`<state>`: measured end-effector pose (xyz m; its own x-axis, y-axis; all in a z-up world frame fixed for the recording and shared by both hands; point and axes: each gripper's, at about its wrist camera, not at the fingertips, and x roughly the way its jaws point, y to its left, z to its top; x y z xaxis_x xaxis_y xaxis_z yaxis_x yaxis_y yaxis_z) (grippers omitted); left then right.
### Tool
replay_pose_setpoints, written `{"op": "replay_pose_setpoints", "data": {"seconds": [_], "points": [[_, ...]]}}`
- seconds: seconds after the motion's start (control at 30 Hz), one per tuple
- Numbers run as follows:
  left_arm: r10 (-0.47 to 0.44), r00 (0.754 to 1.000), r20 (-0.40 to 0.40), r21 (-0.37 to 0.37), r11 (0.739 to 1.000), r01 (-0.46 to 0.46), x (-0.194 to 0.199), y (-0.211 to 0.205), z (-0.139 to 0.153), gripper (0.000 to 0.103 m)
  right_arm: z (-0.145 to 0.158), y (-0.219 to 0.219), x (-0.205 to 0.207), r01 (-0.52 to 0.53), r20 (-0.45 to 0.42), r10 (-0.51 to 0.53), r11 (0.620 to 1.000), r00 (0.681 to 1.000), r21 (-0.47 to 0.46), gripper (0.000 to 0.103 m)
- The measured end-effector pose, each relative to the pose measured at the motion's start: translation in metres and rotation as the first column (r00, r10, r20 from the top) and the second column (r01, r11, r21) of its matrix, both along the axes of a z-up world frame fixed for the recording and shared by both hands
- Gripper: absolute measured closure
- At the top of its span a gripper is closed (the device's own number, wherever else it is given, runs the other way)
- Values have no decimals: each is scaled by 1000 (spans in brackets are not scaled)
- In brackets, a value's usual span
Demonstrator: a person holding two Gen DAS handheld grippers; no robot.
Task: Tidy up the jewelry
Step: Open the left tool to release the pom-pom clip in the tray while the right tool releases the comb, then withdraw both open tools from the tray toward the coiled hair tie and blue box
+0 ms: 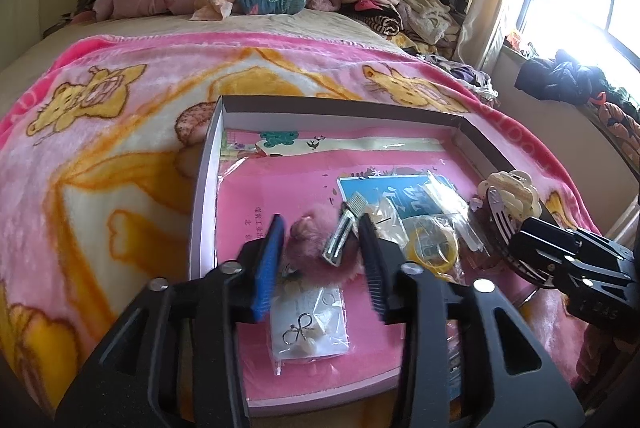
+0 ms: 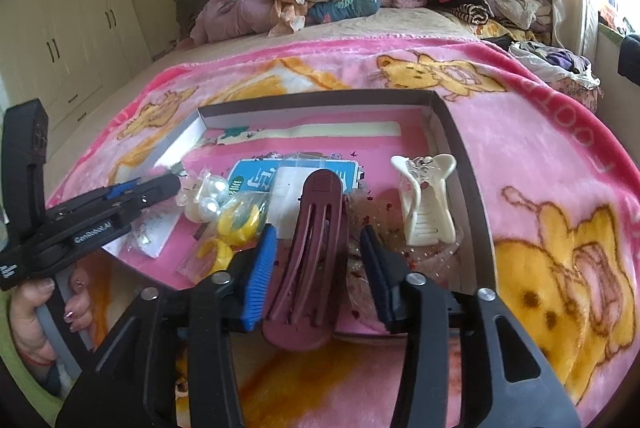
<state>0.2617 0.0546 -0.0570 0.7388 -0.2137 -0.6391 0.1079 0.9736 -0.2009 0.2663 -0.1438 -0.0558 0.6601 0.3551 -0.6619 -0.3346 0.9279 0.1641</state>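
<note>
My left gripper (image 1: 322,228) is spread open and empty over the shallow box (image 1: 200,187) on the bed's pink blanket (image 1: 120,115), with a fluffy pink pompom (image 1: 308,240) and a silver snap hair clip (image 1: 340,232) lying between its fingertips and a bagged pair of earrings (image 1: 308,328) just below them. My right gripper (image 2: 318,252) is also wide open, its jaws either side of a maroon hair clip (image 2: 308,256) without clamping it; a cream claw clip (image 2: 426,199) sits just right of it inside the box.
</note>
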Motion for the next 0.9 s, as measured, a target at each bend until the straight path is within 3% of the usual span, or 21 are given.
{"op": "replay_pose_setpoints", "data": {"seconds": [0.4,0.57,0.9], "points": [[-1,999,42,14,1000,0,-13,-5,12,40,14,-15,-37,33,30,-35,997,999,62,39],[3,998,61,10,1000,-3,-23,-4,18,21,15,-17,-54,49,36,-52,996,998,75,31],[-1,997,75,17,1000,0,-46,-1,19,16,15,-14,-81,56,52,-60,995,997,78,24]]}}
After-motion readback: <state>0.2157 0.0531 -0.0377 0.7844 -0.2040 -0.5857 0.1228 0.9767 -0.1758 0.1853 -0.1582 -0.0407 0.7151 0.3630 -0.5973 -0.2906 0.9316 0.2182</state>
